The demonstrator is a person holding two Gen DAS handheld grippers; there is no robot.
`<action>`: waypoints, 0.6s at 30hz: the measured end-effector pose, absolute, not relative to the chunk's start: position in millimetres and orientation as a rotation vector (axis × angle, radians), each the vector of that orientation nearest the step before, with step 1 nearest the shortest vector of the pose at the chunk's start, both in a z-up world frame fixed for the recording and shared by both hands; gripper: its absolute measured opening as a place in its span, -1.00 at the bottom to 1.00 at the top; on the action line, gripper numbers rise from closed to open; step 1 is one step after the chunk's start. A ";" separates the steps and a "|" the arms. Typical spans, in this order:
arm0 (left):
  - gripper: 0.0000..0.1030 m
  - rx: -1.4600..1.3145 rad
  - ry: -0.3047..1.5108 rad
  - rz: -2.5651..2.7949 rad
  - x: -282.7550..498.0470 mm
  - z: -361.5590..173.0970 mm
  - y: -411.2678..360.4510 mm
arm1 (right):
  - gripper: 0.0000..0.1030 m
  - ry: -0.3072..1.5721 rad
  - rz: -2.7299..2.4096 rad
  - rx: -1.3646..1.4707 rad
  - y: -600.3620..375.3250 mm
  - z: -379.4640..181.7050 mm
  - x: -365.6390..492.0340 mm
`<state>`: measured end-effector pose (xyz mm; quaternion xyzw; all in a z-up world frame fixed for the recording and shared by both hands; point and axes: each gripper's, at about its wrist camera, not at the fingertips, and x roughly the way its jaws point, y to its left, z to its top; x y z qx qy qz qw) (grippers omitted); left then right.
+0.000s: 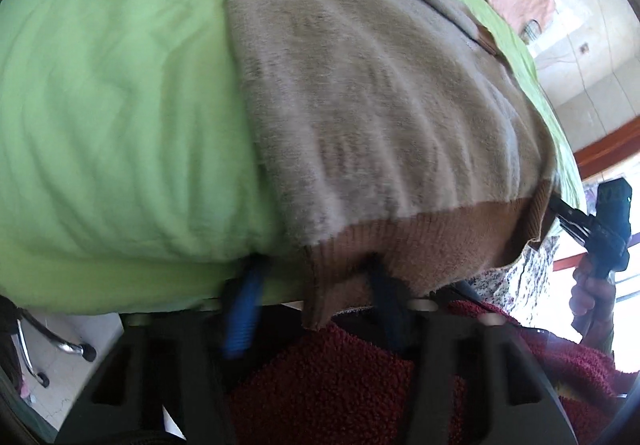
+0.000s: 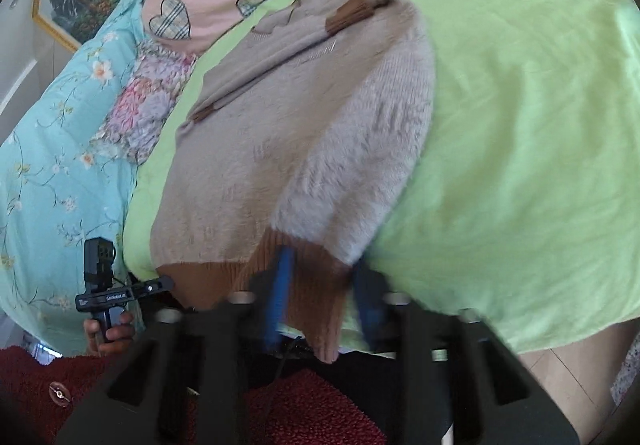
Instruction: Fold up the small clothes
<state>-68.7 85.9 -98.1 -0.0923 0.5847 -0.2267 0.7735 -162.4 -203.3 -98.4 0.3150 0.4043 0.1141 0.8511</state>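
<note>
Only one legible marking: small white lettering, seemingly "GenRobot.AI", printed on the black crossbar of the left gripper [image 2: 120, 295], seen from the right wrist camera. Too small to confirm letter by letter. No readable text, numbers or labels elsewhere, whether on the sweater [image 2: 304, 149] or the bedding.

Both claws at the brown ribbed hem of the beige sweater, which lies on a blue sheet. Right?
Not quite: the sheet is light green, not blue, as the right wrist view shows. The blue floral fabric lies beside it. The rest holds: the left claw and right claw are both at the brown ribbed hem of the beige sweater.
</note>
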 end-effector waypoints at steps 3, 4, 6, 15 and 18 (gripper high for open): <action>-0.86 -0.130 1.226 -0.511 -73.9 -88.3 67.7 | -0.80 0.845 0.257 0.660 -209.3 -96.3 -168.3; -0.86 -0.097 1.203 -0.513 -78.1 -82.1 64.6 | -0.81 0.838 0.252 0.661 -217.6 -93.3 -175.2; -0.87 -0.065 1.149 -0.523 -85.8 -68.4 63.7 | -0.82 0.821 0.230 0.660 -236.3 -88.5 -188.0; -0.87 -0.076 1.060 -0.582 -94.6 -42.6 68.5 | -0.88 0.789 0.246 0.738 -267.8 -93.4 -212.1; -0.87 -0.130 1.000 -0.595 -98.7 -26.3 82.6 | -0.88 0.755 0.325 0.745 -255.1 -86.5 -203.6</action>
